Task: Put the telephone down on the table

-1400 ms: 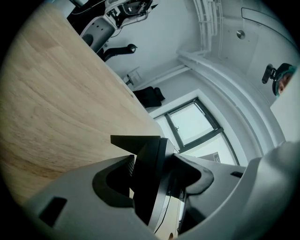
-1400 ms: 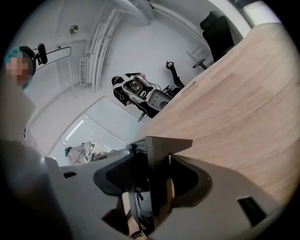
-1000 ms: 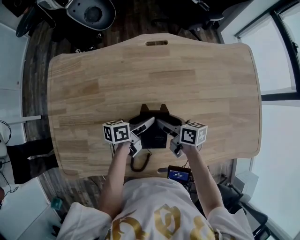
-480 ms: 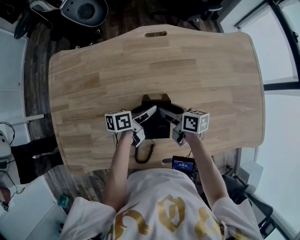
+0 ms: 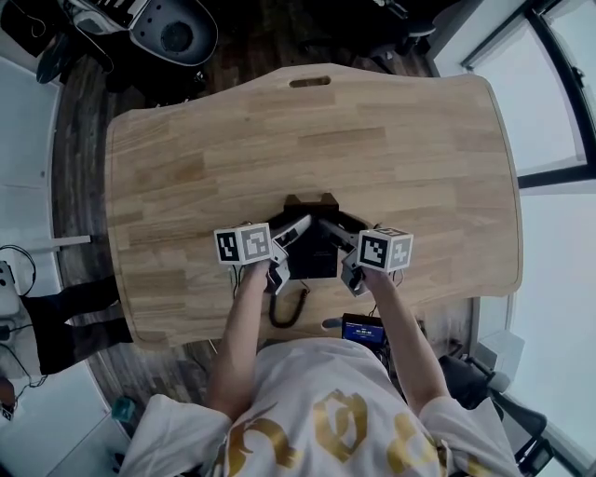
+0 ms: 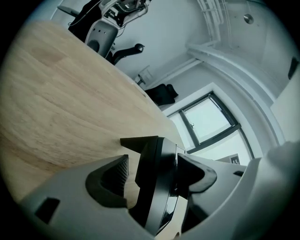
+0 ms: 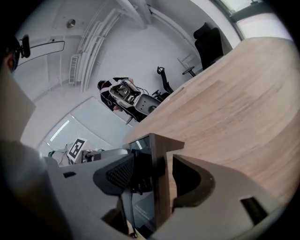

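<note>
A black telephone (image 5: 312, 250) rests on the wooden table (image 5: 307, 140) near its front edge, its coiled cord (image 5: 284, 312) hanging over that edge. My left gripper (image 5: 287, 252) straddles the phone's left side. Its jaws are opening, and in the left gripper view a strip of wood shows between one pad (image 6: 119, 176) and the telephone (image 6: 157, 187). My right gripper (image 5: 345, 253) straddles the right side. There the telephone (image 7: 143, 197) stands between the jaws, with a thin gap at the outer pad (image 7: 187, 180).
Wide bare wood lies beyond the phone, with a slot (image 5: 310, 82) at the far edge. A small device with a lit screen (image 5: 361, 329) sits below the table's front edge. Office chairs (image 5: 172, 28) stand on the dark floor behind the table.
Both grippers stay at the telephone's sides and the phone keeps its place on the table. Only the head view has drifted a little.
</note>
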A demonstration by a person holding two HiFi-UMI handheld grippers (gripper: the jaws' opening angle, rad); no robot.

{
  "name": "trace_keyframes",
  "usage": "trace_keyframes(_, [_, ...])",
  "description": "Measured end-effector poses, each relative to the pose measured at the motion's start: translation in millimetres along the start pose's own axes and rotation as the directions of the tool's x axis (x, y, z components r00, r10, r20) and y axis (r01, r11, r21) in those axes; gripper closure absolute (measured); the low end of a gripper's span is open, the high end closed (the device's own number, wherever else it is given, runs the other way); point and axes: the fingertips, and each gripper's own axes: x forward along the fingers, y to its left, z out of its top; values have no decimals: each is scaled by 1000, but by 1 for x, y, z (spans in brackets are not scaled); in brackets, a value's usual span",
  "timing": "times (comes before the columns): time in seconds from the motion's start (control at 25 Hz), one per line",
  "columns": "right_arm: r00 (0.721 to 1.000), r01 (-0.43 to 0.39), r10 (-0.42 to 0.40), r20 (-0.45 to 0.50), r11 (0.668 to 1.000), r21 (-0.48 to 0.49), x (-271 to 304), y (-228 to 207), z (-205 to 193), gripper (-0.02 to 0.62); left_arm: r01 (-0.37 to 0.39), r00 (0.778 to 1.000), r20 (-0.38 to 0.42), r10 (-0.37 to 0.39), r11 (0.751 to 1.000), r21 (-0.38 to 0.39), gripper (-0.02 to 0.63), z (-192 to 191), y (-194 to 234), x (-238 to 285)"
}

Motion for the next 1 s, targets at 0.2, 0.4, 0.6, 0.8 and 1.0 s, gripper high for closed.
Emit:
trace_keyframes(0.2, [999, 36, -35, 26, 999, -37, -20, 2, 2, 365, -23, 998, 54, 22, 999, 22, 308, 4, -3, -18])
trace_keyframes(0.4, [991, 97, -92, 100, 994, -47, -43, 5, 12, 365, -45, 993, 115, 39, 998, 53, 308, 13, -12, -42])
trace_keyframes(0.6, [990, 71, -65, 128, 997, -38, -51, 22, 9, 365, -81, 981, 187, 49, 983, 167, 363, 18, -29, -59])
trace_keyframes(0.8, [988, 45, -34, 151, 996, -72, -60, 41, 2, 419, -143, 961, 268, 69, 953, 266, 547, 17, -45, -79])
trace_keyframes(1.0, [975, 34, -12, 224, 995, -91, -75, 60, 10, 563, -147, 958, 280, 63, 945, 292, 588, 14, -58, -91])
